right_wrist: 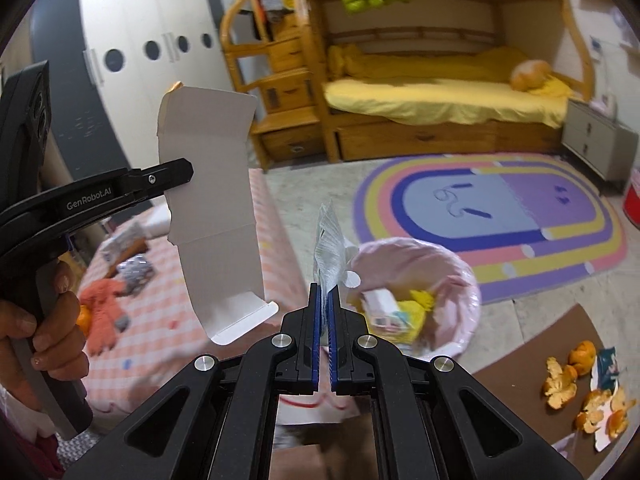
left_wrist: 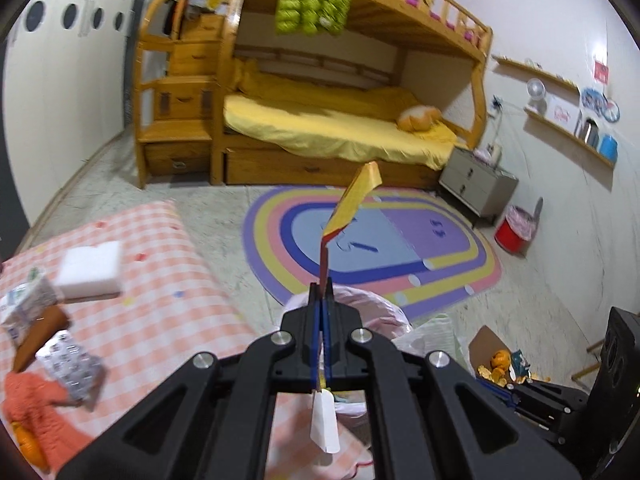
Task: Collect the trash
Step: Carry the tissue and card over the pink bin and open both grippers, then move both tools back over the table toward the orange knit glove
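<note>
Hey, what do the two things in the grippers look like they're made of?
Left hand-held gripper holds a flattened box: looks like thin matte paperboard, with crisp fold lines and tabs. Right hand-held gripper holds a crumpled wrapper: probably thin plastic film or foil, pale, creased, slightly translucent; too blurred to be certain.

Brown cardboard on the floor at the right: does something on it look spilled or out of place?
Yes. Orange peels lie scattered over the brown cardboard, with a torn wrapper beside them, outside the pink-lined bin.
</note>
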{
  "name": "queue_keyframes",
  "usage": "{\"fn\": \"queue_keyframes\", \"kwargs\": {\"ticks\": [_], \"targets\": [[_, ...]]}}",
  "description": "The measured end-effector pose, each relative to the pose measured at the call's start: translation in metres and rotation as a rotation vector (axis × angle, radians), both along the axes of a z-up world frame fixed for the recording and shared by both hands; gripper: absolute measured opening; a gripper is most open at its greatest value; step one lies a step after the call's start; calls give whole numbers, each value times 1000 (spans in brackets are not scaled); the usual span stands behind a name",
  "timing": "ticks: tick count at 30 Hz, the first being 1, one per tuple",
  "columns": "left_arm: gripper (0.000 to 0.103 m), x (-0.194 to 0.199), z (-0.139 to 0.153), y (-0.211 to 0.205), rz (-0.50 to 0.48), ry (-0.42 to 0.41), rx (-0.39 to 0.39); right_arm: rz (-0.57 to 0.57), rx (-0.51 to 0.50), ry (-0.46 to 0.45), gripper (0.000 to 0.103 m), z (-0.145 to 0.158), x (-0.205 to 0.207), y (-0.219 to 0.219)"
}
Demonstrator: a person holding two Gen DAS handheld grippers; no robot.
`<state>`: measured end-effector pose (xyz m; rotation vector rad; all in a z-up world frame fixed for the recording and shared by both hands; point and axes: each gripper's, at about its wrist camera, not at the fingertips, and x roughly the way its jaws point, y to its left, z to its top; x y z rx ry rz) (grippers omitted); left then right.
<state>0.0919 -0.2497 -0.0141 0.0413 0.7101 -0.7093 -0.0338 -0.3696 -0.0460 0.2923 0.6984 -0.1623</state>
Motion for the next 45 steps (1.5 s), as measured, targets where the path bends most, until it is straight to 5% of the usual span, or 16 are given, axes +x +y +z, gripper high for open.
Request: {"fn": "queue_keyframes", "kwargs": {"ticks": [11, 12, 15, 16, 21, 26, 34, 45], "targets": [[0, 56, -58, -80, -59, 134, 37, -56, 47, 44, 3, -46, 41, -59], [6, 61, -62, -83, -54, 145, 40, -56, 46, 48, 4, -49, 45, -61], [57, 69, -67, -80, -25, 158, 45, -72, 65, 78, 13, -63, 53, -70], [60, 70, -68, -76, -13, 155, 48, -81, 72, 81, 19, -65, 54, -72], [60, 71, -63, -54, 35, 149, 75, -115, 92, 63, 29, -58, 39, -73], [60, 55, -42, -18, 103, 78, 108, -96, 62, 2, 9, -23, 16, -55], [60, 17, -12, 54, 212, 9, 181, 76, 27, -47, 10, 18, 11, 16], [63, -17, -4, 190, 441, 29, 207, 304, -32, -42, 15, 40, 29, 117]]}}
